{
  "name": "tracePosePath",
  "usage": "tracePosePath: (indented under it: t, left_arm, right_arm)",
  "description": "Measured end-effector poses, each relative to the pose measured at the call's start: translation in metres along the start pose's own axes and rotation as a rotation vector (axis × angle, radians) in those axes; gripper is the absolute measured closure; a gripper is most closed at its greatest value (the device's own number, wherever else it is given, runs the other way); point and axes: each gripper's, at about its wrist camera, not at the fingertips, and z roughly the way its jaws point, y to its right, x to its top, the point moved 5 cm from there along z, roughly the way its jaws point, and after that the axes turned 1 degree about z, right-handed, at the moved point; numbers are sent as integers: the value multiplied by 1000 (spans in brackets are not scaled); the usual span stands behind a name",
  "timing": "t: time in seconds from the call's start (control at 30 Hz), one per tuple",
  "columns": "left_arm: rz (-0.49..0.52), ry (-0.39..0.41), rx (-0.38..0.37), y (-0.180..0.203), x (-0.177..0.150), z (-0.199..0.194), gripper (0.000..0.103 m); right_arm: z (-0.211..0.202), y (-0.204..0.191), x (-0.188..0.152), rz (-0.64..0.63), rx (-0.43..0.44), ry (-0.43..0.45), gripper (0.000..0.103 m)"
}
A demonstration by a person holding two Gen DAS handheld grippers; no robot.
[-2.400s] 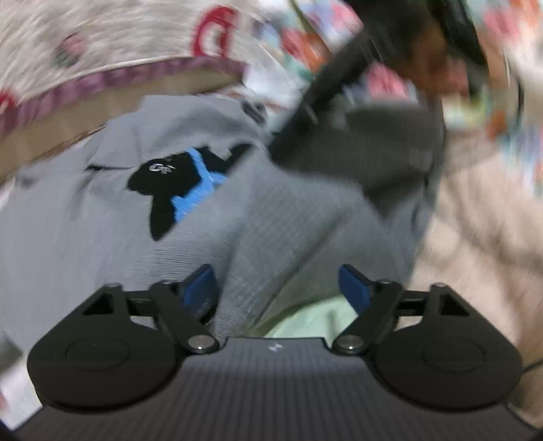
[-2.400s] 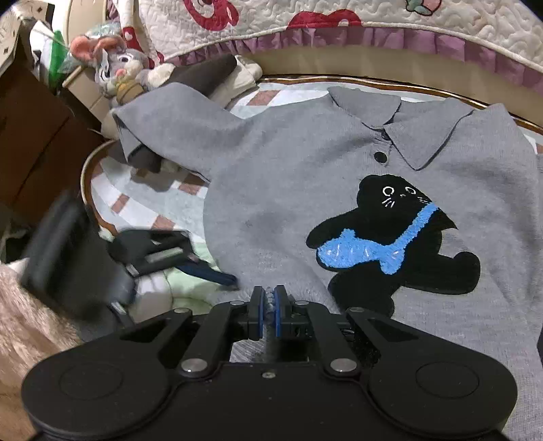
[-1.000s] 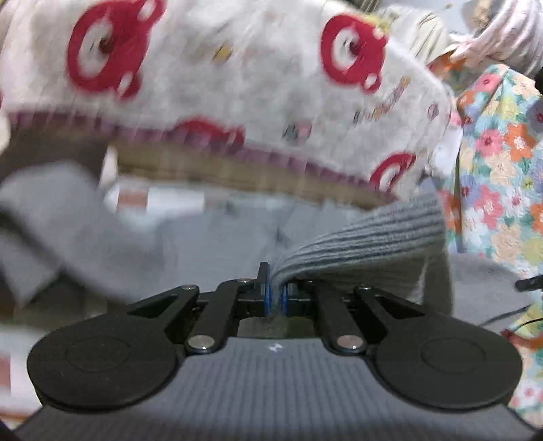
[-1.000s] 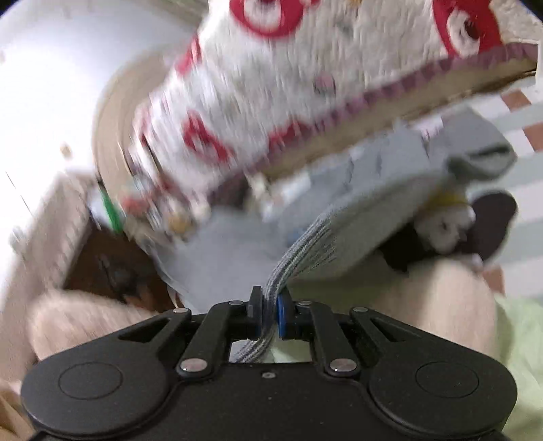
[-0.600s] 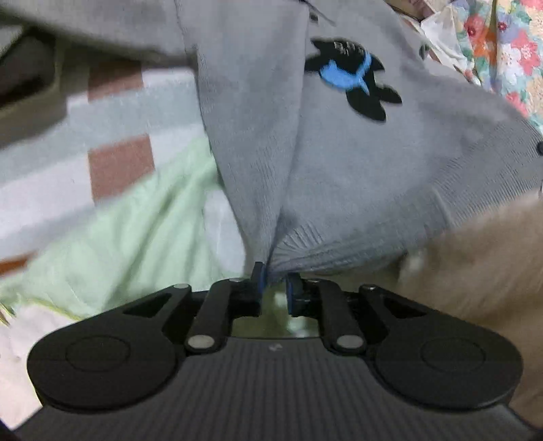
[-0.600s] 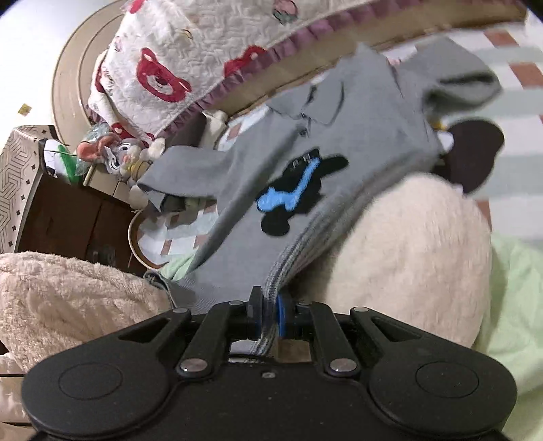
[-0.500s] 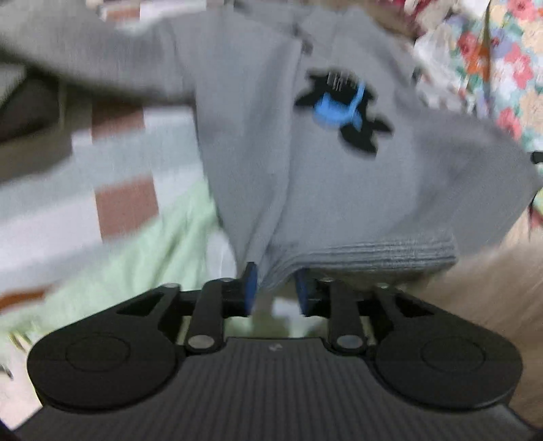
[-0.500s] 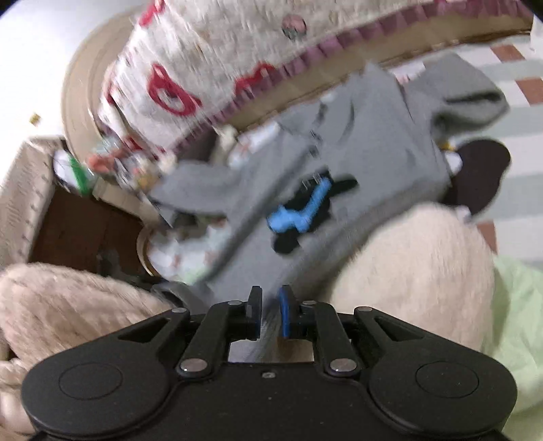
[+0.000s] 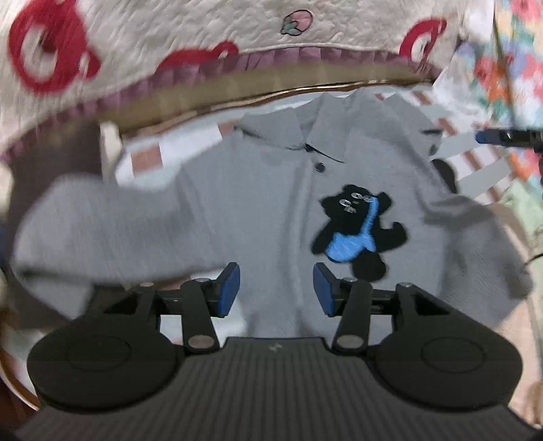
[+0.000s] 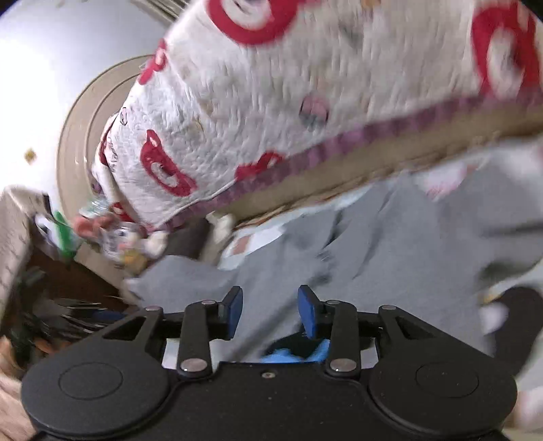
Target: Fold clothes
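Both grippers are letting go right now. The left gripper has its blue pads spreading apart with nothing pinched between them, and the right gripper is opening the same way, pads clear of any cloth. The grey knit polo sweater with the black bear patch lies spread face-up on the striped bed cover, collar toward the headboard edge, one sleeve flung out to the left side. Behind it, at the head of the bed, is a white quilted blanket with red bear prints. Everything's pretty motion-blurred.
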Motion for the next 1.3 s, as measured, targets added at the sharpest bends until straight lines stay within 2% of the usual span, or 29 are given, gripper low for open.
tracePosePath:
  t: [0.07, 0.1, 0.17, 0.2, 0.23, 0.33, 0.4, 0.5, 0.6, 0.67, 0.77, 0.83, 0.93, 0.97, 1.03, 1.1, 1.13, 1.17, 1.2, 1.27, 1.3]
  left_arm:
    - [28, 8, 28, 13, 22, 12, 56]
    - [49, 16, 26, 18, 29, 16, 56]
    - [95, 36, 23, 22, 37, 24, 56]
    - [112, 49, 27, 20, 37, 27, 56]
    - [83, 59, 20, 11, 37, 36, 56]
    - [-60, 85, -12, -24, 35, 68, 56]
    - [-119, 109, -2, -48, 33, 102, 56]
    - [-166, 154, 47, -77, 29, 153, 56]
    - [-229, 189, 47, -95, 28, 193, 56]
    - [-253, 191, 50, -101, 32, 221, 56]
    - [-237, 165, 102, -108, 40, 252, 56]
    - [-245, 175, 115, -114, 46, 259, 56]
    - [-241, 200, 122, -122, 56, 263, 53]
    - [-213, 201, 151, -123, 59, 265, 52]
    - [-149, 194, 219, -126, 65, 273, 51]
    - [-162, 179, 182, -130, 66, 283, 50]
    - [-189, 171, 126, -130, 65, 288, 50]
    - [-209, 163, 75, -128, 63, 292, 45]
    - [-221, 153, 38, -126, 61, 296, 29]
    - [-263, 134, 19, -125, 57, 305, 22]
    - [-284, 139, 21, -126, 57, 307, 21]
  right_arm:
    - [28, 4, 7, 87, 79, -68, 59]
    - [36, 3, 11, 74, 71, -83, 53]
    - [53, 1, 20, 48, 53, -111, 51]
    - [63, 3, 26, 32, 11, -105, 51]
    - [72, 5, 32, 16, -32, -99, 51]
    - [105, 16, 52, -28, -127, -75, 51]
    - [126, 32, 70, -82, -225, 0, 51]
    - [136, 71, 100, -174, -447, 184, 51]
    - [145, 117, 109, -216, -591, 200, 52]
    - [148, 142, 109, -259, -645, 199, 54]
    - [161, 179, 111, -231, -659, 164, 57]
    - [169, 186, 114, -208, -618, 151, 57]
    - [181, 189, 117, -223, -596, 133, 49]
    - [186, 191, 118, -229, -597, 124, 44]
    - [198, 194, 113, -234, -601, 81, 43]
    - [211, 197, 107, -249, -606, 36, 43]
    - [213, 195, 105, -273, -611, 34, 43]
    - [215, 193, 104, -296, -616, 30, 43]
    - [217, 190, 103, -319, -605, 22, 52]
    - [220, 184, 101, -364, -585, 3, 69]
    - [221, 181, 100, -385, -590, 2, 73]
